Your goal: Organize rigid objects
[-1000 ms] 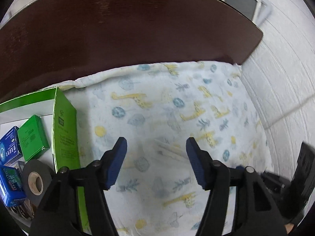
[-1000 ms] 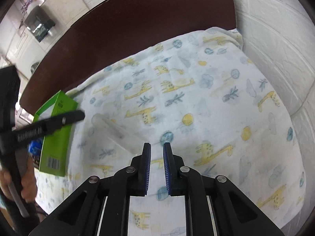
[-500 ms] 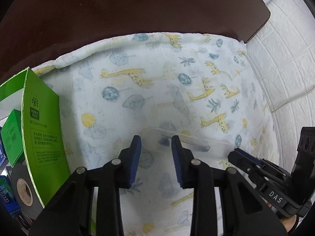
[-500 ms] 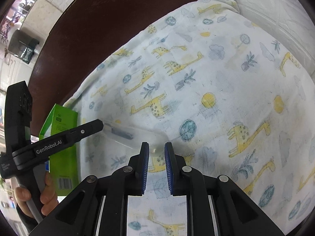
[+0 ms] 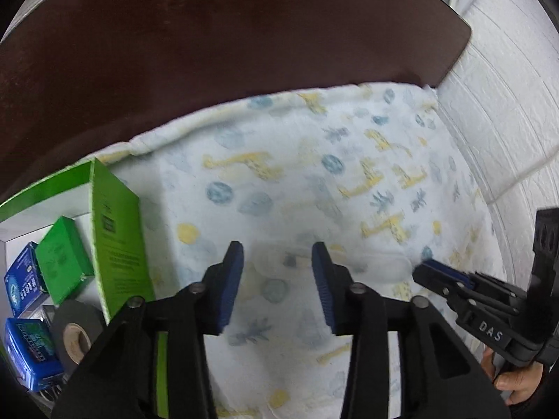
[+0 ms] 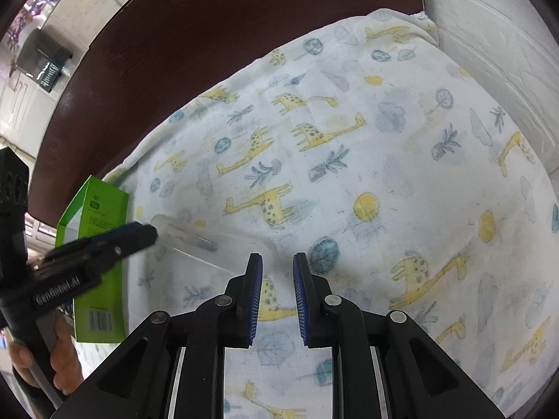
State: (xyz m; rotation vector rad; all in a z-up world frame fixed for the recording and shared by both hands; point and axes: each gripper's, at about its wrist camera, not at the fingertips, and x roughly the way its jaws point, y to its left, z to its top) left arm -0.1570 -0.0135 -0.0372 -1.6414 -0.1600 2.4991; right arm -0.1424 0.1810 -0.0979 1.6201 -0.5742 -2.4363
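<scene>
Your left gripper (image 5: 277, 255) — jaws parted, having just been opening — points down at a clear plastic case (image 5: 328, 262) lying flat on the giraffe-print cloth (image 5: 279, 181). One end of the case sits between the blue pads (image 5: 232, 279), which do not press on it.

Your right gripper (image 6: 277, 272) — jaws nearly closed with a narrow gap, nothing gripped — hovers at the other end of the same case (image 6: 209, 244). In the left wrist view its tips (image 5: 431, 269) come in from the right, just beside the case's rounded end.

The cloth covers the near part of a dark brown worktop (image 5: 209, 52); a white brick-patterned wall (image 5: 496, 104) runs along the right.

At the cloth's left edge stands an open green carton (image 5: 115, 237). It holds:
- a small green box (image 5: 63, 258)
- two blue packets (image 5: 21, 282), (image 5: 31, 352)
- a roll of black tape (image 5: 75, 335)

Your fingers (image 6: 63, 356) show at the lower left of the right wrist view, on the left gripper's handle.
</scene>
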